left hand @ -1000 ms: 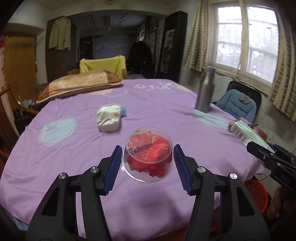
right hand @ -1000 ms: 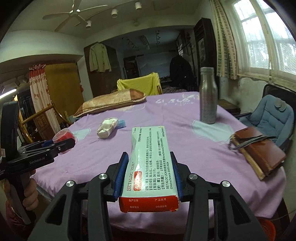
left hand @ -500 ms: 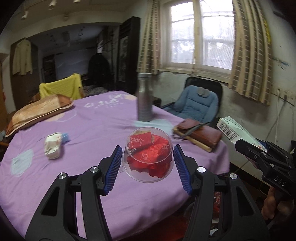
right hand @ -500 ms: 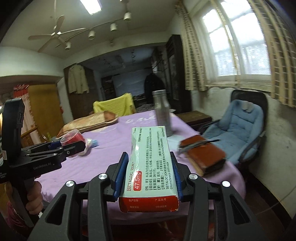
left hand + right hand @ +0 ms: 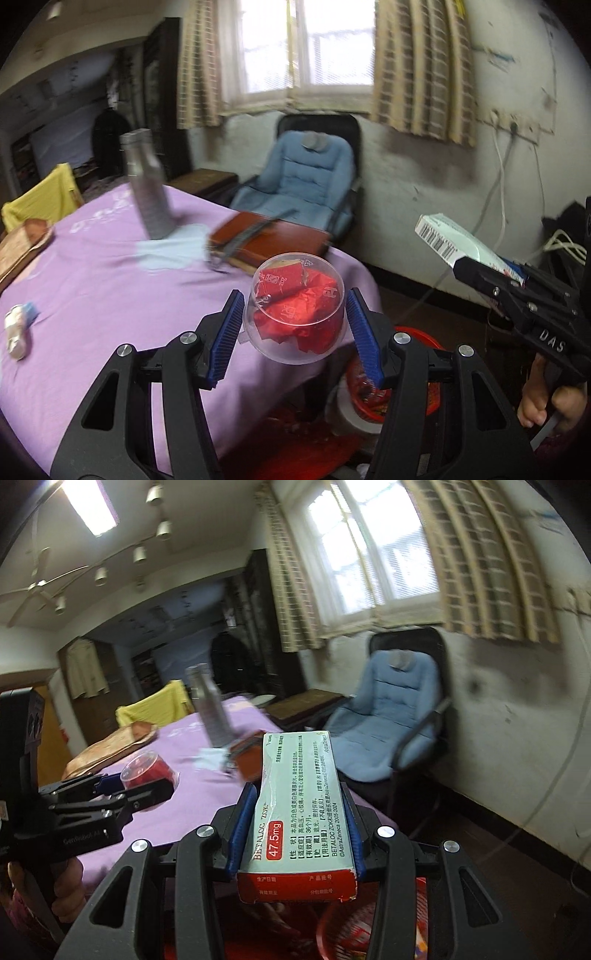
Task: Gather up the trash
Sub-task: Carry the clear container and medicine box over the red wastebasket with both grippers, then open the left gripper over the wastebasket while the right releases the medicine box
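My left gripper (image 5: 295, 328) is shut on a clear plastic cup (image 5: 297, 317) stuffed with red wrappers, held in the air past the edge of the purple table (image 5: 92, 280). My right gripper (image 5: 297, 830) is shut on a pale green medicine box (image 5: 301, 801) with a red end. The box also shows at the right of the left wrist view (image 5: 454, 240). The cup shows at the left of the right wrist view (image 5: 147, 771). A red trash basket (image 5: 373, 391) sits on the floor below the grippers, partly hidden; its rim also shows in the right wrist view (image 5: 347, 930).
On the table stand a steel bottle (image 5: 147, 184) and a brown leather wallet (image 5: 266, 240); a crumpled white wrapper (image 5: 18, 328) lies at the left. A blue padded chair (image 5: 299, 184) stands by the wall under the window. Cables hang on the right wall.
Both grippers have swung right and off the table, still holding the cup and the box. The red basket on the floor has come into view below them.
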